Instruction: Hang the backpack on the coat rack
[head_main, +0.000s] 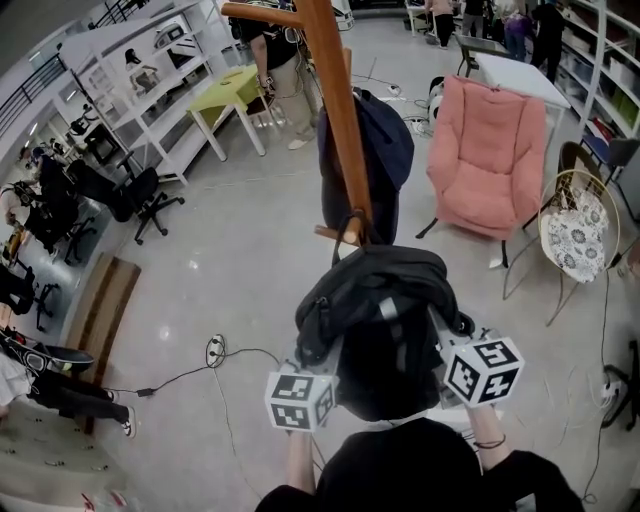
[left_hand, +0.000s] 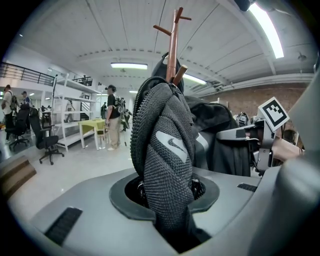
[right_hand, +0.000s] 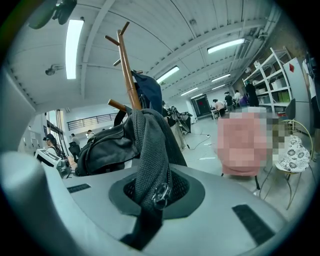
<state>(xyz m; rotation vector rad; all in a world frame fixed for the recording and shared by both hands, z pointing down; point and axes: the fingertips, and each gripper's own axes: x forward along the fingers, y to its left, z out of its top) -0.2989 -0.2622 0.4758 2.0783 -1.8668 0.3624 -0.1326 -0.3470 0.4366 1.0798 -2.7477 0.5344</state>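
I hold a black backpack (head_main: 375, 320) up against the wooden coat rack (head_main: 340, 120), between my two grippers. My left gripper (left_hand: 167, 192) is shut on a padded shoulder strap (left_hand: 167, 145) with a grey swoosh. My right gripper (right_hand: 155, 192) is shut on a mesh strap (right_hand: 150, 150) with a metal pull. In the head view the left gripper (head_main: 315, 375) and right gripper (head_main: 450, 345) sit low at the bag's two sides, fingertips hidden by it. The bag's top loop (head_main: 350, 232) lies beside a low peg (right_hand: 120, 106); whether it is over the peg I cannot tell.
A dark jacket (head_main: 365, 160) hangs on the rack's far side. A pink armchair (head_main: 490, 150) and a round chair with a patterned cushion (head_main: 578, 235) stand to the right. A cable with a socket strip (head_main: 213, 350) lies on the floor at left. People stand by a green table (head_main: 235, 95).
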